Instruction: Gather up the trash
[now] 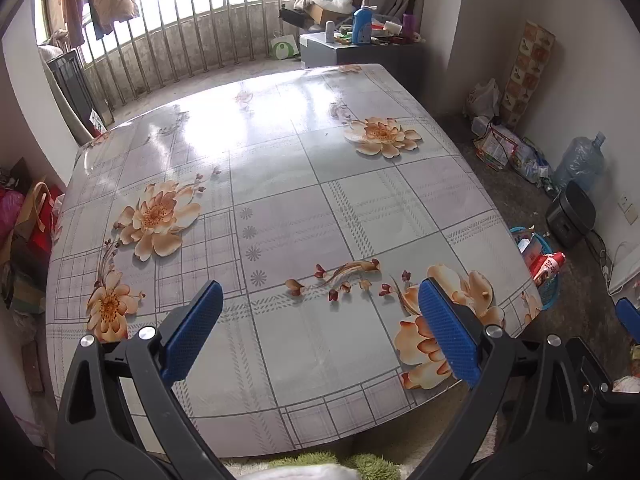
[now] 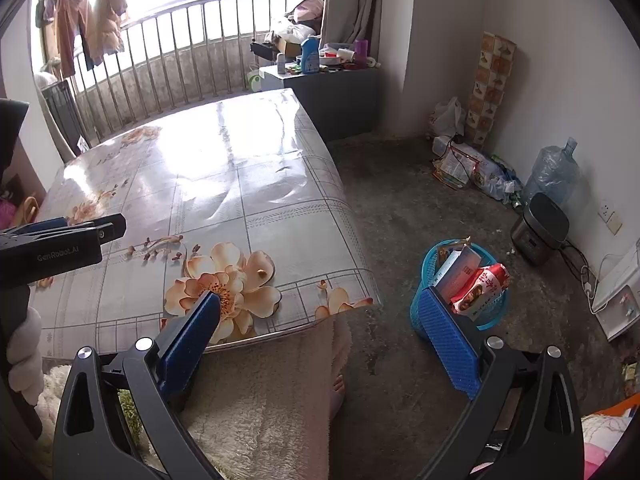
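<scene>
Blue plastic basket (image 2: 424, 276) of open lattice stands on the concrete floor (image 2: 400, 208) just off the near right corner of the table (image 2: 280, 216); trash sits inside it, standing up past the rim. Contents visible: a red-and-white snack wrapper (image 2: 482, 288) and a pale flat carton or booklet (image 2: 456, 270) leaning behind it; a scrap of brownish card at the back, unclear. Judged light, all of it. Wrapper looks like glossy film, soft and crushable, likely slippery on the flat face; best pinched at a crimped end or across a fold. Carton is stiffer, take it by the upper edge. Basket itself thin-walled, probably flexes; grip at the rim. Tabletop under its floral vinyl cover shows no loose litter in either view. Right gripper (image 2: 332, 316) hangs spread wide with nothing between its blue pads, near the table edge and above the floor. Left gripper (image 1: 320, 312) likewise gapes wide and empty over the table. Writing: "GenRobot.AI" on the left gripper's body in the right wrist view. Wrapper carries red characters, not legible.
</scene>
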The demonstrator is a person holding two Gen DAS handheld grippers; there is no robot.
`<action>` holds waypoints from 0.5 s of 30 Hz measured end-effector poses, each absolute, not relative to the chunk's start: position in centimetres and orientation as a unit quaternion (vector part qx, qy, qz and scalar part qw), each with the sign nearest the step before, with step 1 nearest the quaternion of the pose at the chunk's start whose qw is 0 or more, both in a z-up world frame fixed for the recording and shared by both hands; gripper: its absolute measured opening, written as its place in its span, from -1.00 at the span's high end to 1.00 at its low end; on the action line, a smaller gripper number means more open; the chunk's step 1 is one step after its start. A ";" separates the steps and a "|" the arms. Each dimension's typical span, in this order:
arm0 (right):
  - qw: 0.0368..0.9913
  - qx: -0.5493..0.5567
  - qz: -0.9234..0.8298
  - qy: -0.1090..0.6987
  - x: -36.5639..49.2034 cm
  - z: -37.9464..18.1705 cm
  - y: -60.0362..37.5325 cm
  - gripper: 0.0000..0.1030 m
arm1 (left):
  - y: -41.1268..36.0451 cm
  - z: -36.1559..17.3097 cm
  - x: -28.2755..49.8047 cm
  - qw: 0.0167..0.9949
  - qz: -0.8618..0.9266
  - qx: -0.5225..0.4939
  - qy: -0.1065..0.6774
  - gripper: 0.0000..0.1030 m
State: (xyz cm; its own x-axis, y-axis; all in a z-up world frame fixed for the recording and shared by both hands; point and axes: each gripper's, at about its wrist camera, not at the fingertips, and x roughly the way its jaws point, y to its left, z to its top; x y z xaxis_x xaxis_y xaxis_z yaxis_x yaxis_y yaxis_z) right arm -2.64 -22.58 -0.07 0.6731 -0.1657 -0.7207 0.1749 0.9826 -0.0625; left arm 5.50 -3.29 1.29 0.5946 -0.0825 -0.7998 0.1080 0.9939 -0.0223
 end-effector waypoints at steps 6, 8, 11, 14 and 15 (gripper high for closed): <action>0.916 0.017 -0.091 0.390 -2.4 -0.1 -22.5 -0.87 | -3.1 1.6 5.9 0.894 -0.054 0.016 0.444 -0.83; 0.916 0.019 -0.090 0.390 -2.3 -0.2 -22.4 -0.87 | -3.0 1.6 6.0 0.894 -0.054 0.015 0.444 -0.83; 0.916 0.018 -0.089 0.391 -2.2 -0.2 -22.3 -0.87 | -3.0 1.6 6.0 0.894 -0.055 0.015 0.444 -0.83; 0.916 0.020 -0.089 0.390 -2.2 -0.2 -22.3 -0.87 | -3.0 1.6 6.1 0.895 -0.055 0.017 0.443 -0.83; 0.916 0.021 -0.089 0.390 -2.2 -0.2 -22.4 -0.87 | -3.0 1.6 6.1 0.895 -0.055 0.017 0.443 -0.83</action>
State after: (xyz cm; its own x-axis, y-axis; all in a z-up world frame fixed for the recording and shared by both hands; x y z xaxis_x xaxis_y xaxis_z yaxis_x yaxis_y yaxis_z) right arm -2.15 -22.38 -0.23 0.6802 -0.1466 -0.7182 0.1796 0.9833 -0.0307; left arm 6.12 -3.04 1.60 0.6012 -0.0835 -0.7947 0.1130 0.9934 -0.0189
